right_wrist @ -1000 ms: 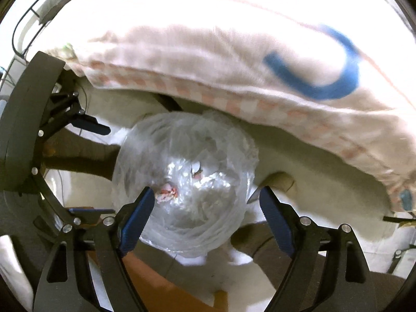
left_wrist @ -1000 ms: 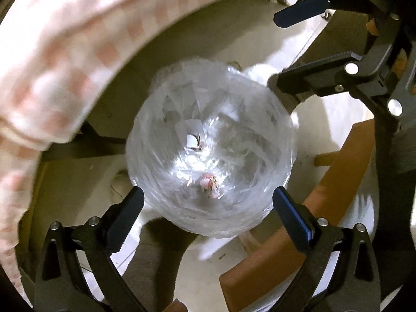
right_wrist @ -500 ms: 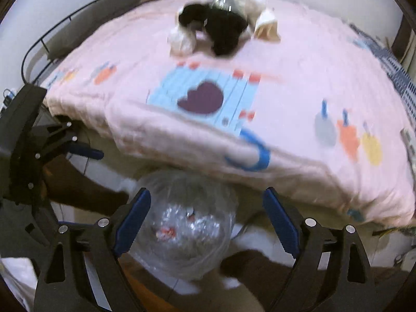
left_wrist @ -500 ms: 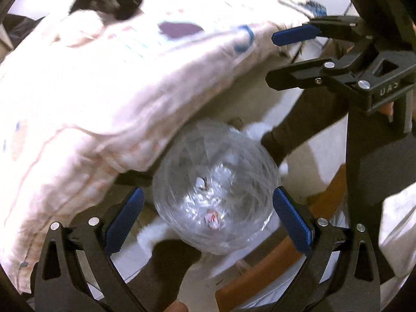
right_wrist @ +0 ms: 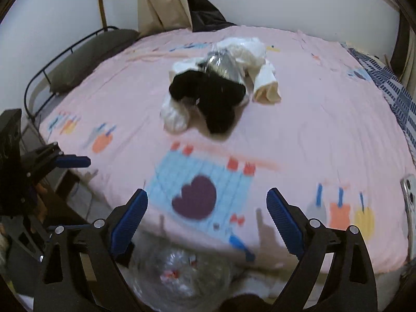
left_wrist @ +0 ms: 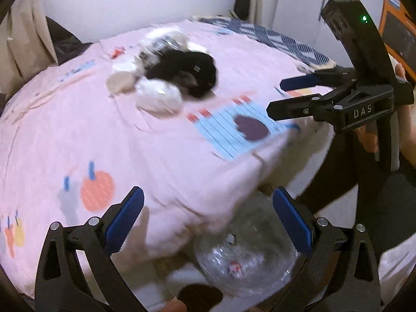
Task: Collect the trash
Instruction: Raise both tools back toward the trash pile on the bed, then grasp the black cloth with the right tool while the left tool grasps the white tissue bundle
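Bed [right_wrist: 299, 119] fills the ground ahead of both sets of jaws — pink quilt printed with a blue lined panel [right_wrist: 197, 182] and a dark heart [right_wrist: 194, 197], just beyond the right jaws. Grey pillow [right_wrist: 91, 54] against a black metal rail [right_wrist: 33, 83], far left. Plain white walls [right_wrist: 286, 0] behind; beige curtain [right_wrist: 161, 2] at the head. Blue checked blanket [right_wrist: 397, 96] along the far right edge. Light dim, even.

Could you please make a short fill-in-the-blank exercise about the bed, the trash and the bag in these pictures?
1. The pile of trash lies on a bed cover whose main colour is ____.
2. The clear plastic bag sits on the ____, beside the bed.
3. Both the left gripper and the right gripper hold ____.

Missing words: pink; floor; nothing
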